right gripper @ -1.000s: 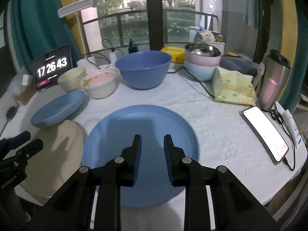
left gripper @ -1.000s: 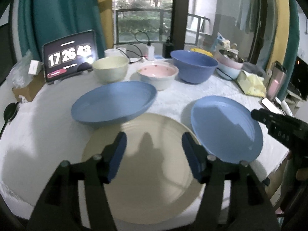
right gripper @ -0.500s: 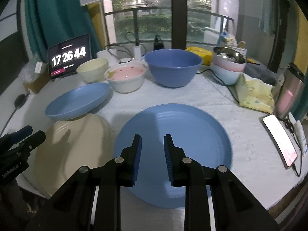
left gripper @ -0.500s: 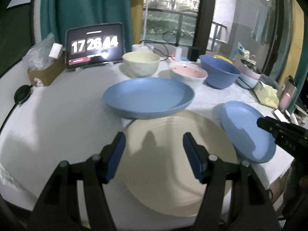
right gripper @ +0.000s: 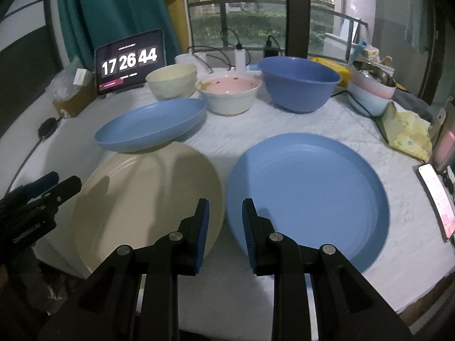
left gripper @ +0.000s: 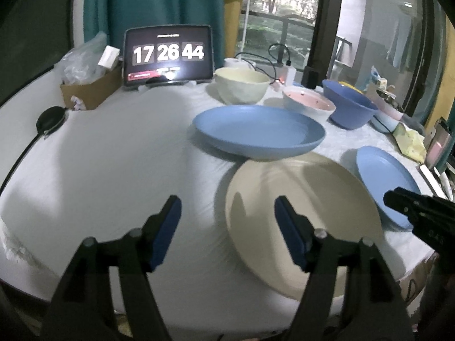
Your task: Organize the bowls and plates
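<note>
Hovering above the white tablecloth (left gripper: 113,147), left gripper (left gripper: 227,227): jaws set wide apart, nothing between them, positioned just left of the large round cream plate (left gripper: 301,216). Right gripper (right gripper: 225,227): jaws parted by a narrow gap, holding nothing, aimed at the seam between the cream plate (right gripper: 148,199) and the large round blue plate (right gripper: 310,193). Both plates lay flat near the table's front edge, almost touching each other.

Behind the cream plate: shallow blue oval dish (right gripper: 153,125), its near rim overlapping the cream plate's far edge. Further back, in a row: cream bowl (right gripper: 172,81), white bowl with pink inside (right gripper: 229,92), deep blue bowl (right gripper: 300,83). Right of these: stacked pale pink and pale blue bowls (right gripper: 372,91), with a cable running in front.

Obstructions noted at the right edge: yellow patterned packet (right gripper: 406,133), lit smartphone (right gripper: 436,199). At the left rear: tablet clock reading 17 26 44 (left gripper: 168,55), cardboard box (left gripper: 91,91), black round pad with cord (left gripper: 51,119).

Beyond the table: teal curtain (left gripper: 159,0), window with balcony railing and greenery.
</note>
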`<action>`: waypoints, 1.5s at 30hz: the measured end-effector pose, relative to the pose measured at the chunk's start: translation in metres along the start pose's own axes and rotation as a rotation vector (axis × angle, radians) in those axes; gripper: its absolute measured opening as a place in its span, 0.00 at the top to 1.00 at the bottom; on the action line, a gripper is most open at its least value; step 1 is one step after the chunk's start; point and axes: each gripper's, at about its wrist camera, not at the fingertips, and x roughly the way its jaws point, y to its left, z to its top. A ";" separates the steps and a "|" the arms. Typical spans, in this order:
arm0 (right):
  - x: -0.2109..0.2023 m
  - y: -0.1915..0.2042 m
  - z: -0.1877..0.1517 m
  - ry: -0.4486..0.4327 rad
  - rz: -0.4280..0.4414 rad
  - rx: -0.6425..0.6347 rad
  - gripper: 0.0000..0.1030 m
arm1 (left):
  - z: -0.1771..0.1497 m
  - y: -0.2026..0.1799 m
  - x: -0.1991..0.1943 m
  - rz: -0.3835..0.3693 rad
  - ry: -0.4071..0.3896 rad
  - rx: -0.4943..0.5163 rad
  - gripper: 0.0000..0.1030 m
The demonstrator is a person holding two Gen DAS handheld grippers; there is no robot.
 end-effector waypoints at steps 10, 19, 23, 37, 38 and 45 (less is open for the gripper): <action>0.008 0.010 -0.013 0.056 -0.002 0.008 0.75 | -0.008 0.012 0.005 0.001 0.025 -0.021 0.33; 0.022 0.012 -0.020 0.096 0.010 0.021 0.75 | -0.011 0.010 0.014 0.006 0.047 -0.009 0.33; 0.029 0.012 -0.022 0.115 0.023 0.028 0.75 | -0.013 0.006 0.021 0.016 0.066 0.010 0.33; 0.031 0.017 -0.025 0.097 0.026 -0.015 0.75 | -0.021 -0.018 0.027 -0.023 0.096 0.113 0.65; 0.029 0.017 -0.025 0.095 0.024 -0.017 0.75 | -0.021 -0.018 0.026 -0.025 0.098 0.108 0.66; 0.018 0.016 -0.025 0.068 0.019 -0.020 0.75 | -0.024 -0.018 0.017 -0.028 0.091 0.111 0.73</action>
